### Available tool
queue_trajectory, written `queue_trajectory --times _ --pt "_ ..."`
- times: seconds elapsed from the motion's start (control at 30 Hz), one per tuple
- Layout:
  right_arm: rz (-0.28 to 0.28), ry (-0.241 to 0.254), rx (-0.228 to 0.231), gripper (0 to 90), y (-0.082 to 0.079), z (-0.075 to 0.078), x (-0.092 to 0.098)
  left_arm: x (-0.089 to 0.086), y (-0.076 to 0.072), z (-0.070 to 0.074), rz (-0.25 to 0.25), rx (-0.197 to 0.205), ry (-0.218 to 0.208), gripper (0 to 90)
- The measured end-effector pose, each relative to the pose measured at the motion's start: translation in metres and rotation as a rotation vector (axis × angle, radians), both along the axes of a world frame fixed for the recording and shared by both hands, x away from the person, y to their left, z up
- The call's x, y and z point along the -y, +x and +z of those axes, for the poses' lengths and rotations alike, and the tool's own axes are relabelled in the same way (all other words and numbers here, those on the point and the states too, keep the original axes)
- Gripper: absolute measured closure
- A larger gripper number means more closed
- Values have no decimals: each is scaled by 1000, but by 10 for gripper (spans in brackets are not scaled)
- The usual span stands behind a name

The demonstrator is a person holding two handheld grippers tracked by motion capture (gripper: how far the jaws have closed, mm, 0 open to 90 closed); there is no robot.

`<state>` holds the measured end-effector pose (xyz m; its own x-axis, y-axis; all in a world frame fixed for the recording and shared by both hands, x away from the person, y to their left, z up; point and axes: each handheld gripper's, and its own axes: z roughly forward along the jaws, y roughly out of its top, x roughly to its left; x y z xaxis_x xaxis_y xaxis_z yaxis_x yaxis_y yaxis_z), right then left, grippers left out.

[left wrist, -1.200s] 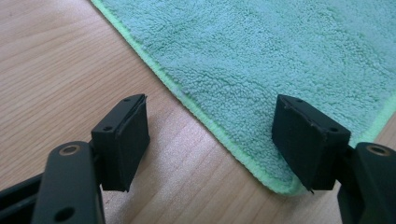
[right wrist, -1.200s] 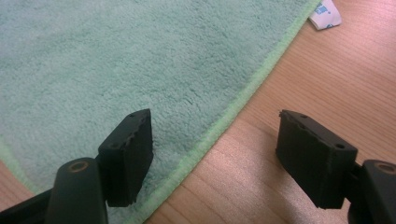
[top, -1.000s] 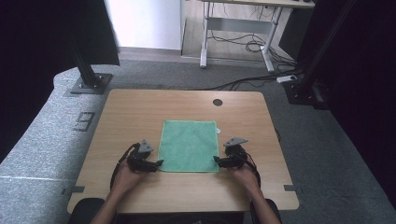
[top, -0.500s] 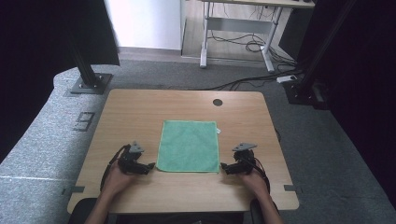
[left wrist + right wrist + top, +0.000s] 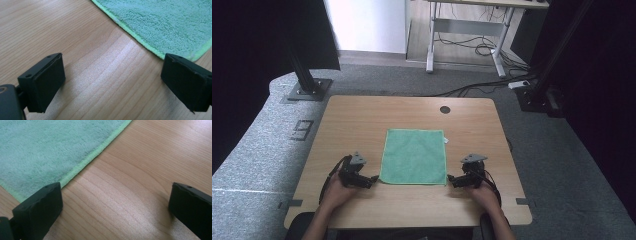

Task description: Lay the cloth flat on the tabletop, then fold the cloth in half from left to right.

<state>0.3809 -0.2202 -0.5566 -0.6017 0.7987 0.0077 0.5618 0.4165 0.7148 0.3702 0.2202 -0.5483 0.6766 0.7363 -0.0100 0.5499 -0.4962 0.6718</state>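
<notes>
Green cloth [image 5: 414,156] lies flat mid-table, nearer the front edge. Left gripper [image 5: 373,179] and right gripper [image 5: 450,178] flank its front corners, jaws spread wide, holding nothing, probably lined up to pinch those corners.

I see bare wood on the table [image 5: 362,120] all around the flat green cloth [image 5: 414,156]: wide at the far side, narrower strips left and right. My left gripper [image 5: 371,179] and right gripper [image 5: 452,179] sit near its near corners, jaws spread wide, with nothing between them.
</notes>
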Motion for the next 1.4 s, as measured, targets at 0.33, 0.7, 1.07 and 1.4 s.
queue_trajectory --times 0.33,0.7,1.07,1.4 --pt "0 1 0 0 0 0 0 0 1 0 -8 -3 1 43" --pt "-4 -12 -24 8 0 3 -4 0 19 19 0 13 -29 13" --pt "-18 29 6 26 -6 15 -17 23 53 18 19 63 -2 31" --pt "12 -44 -9 48 -5 7 -31 41 51 4 32 58 70 38"
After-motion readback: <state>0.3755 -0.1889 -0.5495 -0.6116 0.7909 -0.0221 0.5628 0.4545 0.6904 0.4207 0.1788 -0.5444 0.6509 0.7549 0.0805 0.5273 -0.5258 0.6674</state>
